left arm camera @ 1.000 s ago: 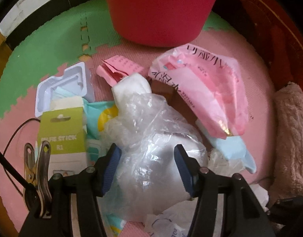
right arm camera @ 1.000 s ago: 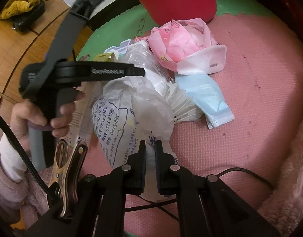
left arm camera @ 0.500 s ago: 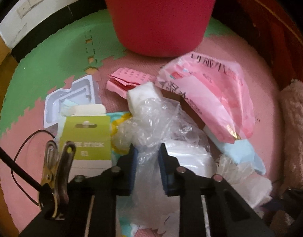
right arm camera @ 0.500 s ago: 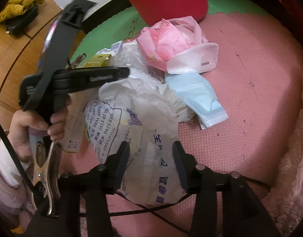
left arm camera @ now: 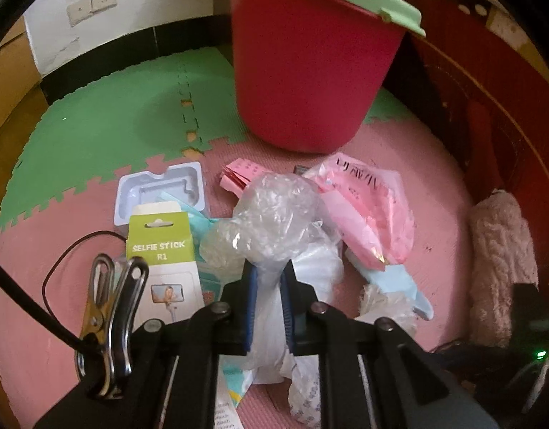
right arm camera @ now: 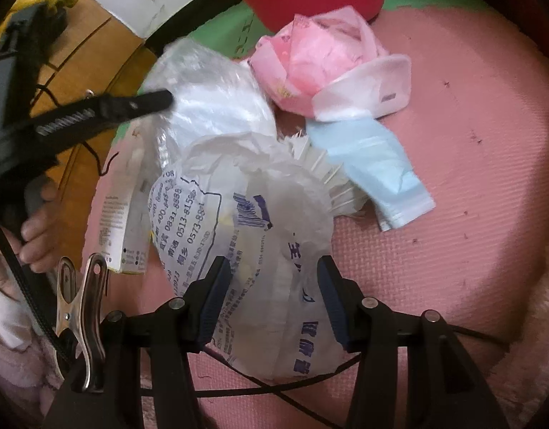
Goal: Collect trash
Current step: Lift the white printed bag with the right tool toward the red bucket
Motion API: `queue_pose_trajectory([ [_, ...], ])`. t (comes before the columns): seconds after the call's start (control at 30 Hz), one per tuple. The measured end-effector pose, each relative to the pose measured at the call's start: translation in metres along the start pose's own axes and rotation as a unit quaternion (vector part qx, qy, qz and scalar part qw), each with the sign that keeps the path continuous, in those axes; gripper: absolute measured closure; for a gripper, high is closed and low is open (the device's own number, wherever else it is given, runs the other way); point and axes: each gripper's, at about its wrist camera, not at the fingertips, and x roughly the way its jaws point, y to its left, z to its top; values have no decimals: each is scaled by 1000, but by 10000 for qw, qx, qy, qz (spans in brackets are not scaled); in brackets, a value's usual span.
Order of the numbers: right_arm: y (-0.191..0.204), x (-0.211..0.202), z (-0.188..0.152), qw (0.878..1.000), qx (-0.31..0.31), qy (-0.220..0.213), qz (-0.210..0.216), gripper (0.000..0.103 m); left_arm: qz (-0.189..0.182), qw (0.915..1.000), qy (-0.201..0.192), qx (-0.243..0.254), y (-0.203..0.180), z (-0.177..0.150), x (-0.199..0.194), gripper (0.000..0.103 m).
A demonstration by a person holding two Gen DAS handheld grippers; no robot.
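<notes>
A heap of trash lies on the pink foam mat (left arm camera: 435,178) in front of a red bucket (left arm camera: 310,82) with a green rim. My left gripper (left arm camera: 267,279) is shut on a crumpled clear plastic bag (left arm camera: 271,214) and holds it raised above the heap. The right wrist view shows that bag (right arm camera: 210,82) hanging from the left gripper (right arm camera: 163,98). My right gripper (right arm camera: 274,279) is open, its fingers either side of a white bag with blue print (right arm camera: 238,221), the pads apart from it. A pink bag (right arm camera: 310,68) and a light blue packet (right arm camera: 374,168) lie beyond.
A green selfie-stick box (left arm camera: 160,261), a clear blister tray (left arm camera: 160,193) and folded pink paper (left arm camera: 238,175) lie left of the heap. Fluffy pink fabric (left arm camera: 499,250) borders the right. A person's hand (right arm camera: 35,228) grips the left tool. A black cable (right arm camera: 274,386) crosses the mat.
The left gripper closed on the clear plastic bag and rose with it. The right gripper opened off the white printed bag, which stays on the mat.
</notes>
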Motion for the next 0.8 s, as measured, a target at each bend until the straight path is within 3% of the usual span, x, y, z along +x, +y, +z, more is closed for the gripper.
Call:
queue_pose_trajectory([
  [0.1,1,11,0,9999,-53,147,-20,52,-16,9999,-37,-96,3,-2,-8,90],
  [0.23,4,15,3,9998,-119,155,21,87,-45,9997,-139,-181,4,-4,-21,93],
  [0.33,4,7,2,9998,-170,-30,85,94,-62,9993,-313,-218,3,-5,-36,95],
  [0.53,15,-15,0,9981,-380,-419,240,97,-18,9982,-593,-121,-2,-8,-67,97],
  [0.7,24,-31,-5,9967,-488,-592,265,97,27,9991,-404,-94,-2,-5,-65,97],
  [0.8,29,-41,-7,9955,-471,-750,328,98,-61,9994,-303,-178,0,-2,-63,92],
])
